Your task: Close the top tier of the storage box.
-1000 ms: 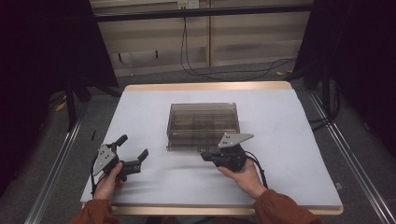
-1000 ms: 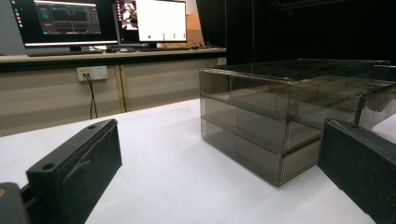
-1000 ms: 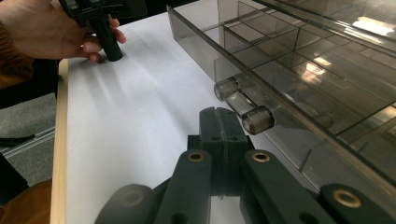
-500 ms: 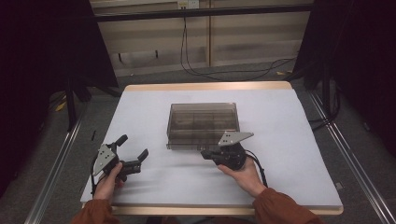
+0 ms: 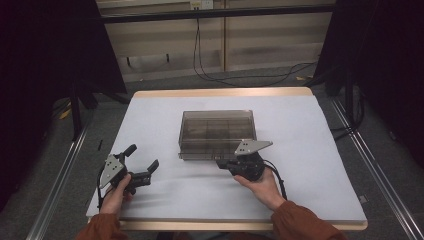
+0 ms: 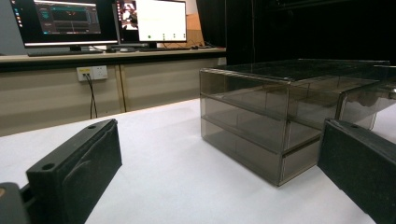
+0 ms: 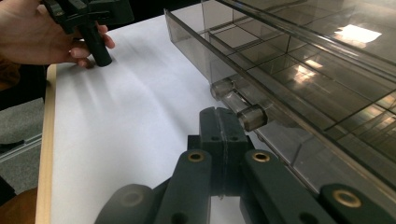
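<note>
A: High view first: what has changed around the smoky drawer box (image 5: pixel 217 134) over the last second?

B: Almost nothing. The right tongs (image 5: pixel 223 162) sit at the box's front edge as they did a second ago, and the left tongs (image 5: pixel 142 162) rest at the same spot on the worktop (image 5: pixel 300 150). My guess is that this is a pause just before a pull on the drawer, not progress.

A: Where exactly is the box from each pair?

B: Directly ahead of the right tongs, touching or nearly so. In the right gripper view the clenched jaws meet just beside the clear bar handle (image 7: pixel 238 107) on the lower drawer front. They hold nothing; the handle lies beside their tips, not between them. For the left tongs, the box stands ahead and to their right, well apart.

A: And the left pair's state?

B: Released, jaws spread wide, empty.

A: Hand poses?

B: The right hand (image 5: pixel 260 182) lies low behind its tool, forearm angled in from the near edge. The left hand (image 5: pixel 116 192) rests on the worktop, tool pointing toward the box.
</note>
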Available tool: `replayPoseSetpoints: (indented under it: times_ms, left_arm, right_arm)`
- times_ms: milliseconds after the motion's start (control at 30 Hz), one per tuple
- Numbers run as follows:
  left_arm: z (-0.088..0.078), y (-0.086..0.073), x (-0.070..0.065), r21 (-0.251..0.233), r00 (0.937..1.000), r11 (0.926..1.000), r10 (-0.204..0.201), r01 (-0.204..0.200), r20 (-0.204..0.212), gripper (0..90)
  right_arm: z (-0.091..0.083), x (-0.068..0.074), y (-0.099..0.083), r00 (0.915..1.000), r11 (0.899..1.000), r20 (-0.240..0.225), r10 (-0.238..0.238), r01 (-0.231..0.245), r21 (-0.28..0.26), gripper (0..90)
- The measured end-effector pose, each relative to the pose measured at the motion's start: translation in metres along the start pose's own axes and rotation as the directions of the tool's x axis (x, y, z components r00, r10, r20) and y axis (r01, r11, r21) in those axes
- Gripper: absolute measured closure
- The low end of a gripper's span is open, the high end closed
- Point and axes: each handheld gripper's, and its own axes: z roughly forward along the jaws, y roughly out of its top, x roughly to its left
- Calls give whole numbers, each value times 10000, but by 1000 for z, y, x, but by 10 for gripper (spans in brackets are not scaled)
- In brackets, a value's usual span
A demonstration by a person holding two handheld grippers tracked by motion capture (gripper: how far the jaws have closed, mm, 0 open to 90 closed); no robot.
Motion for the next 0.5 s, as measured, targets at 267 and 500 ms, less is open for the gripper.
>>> replayPoseSetpoints:
  times_ms: [267,500]
  left_arm:
    - [0,0,0,49,10000,10000,74,-74,10,0]
    - [0,0,0,17,10000,10000,25,-25,1,0]
  right_arm:
    - [0,-1,0,10000,10000,96,-3,3,-46,900]
    - [-1,-2,0,9998,9999,188,30,-28,-133,900]
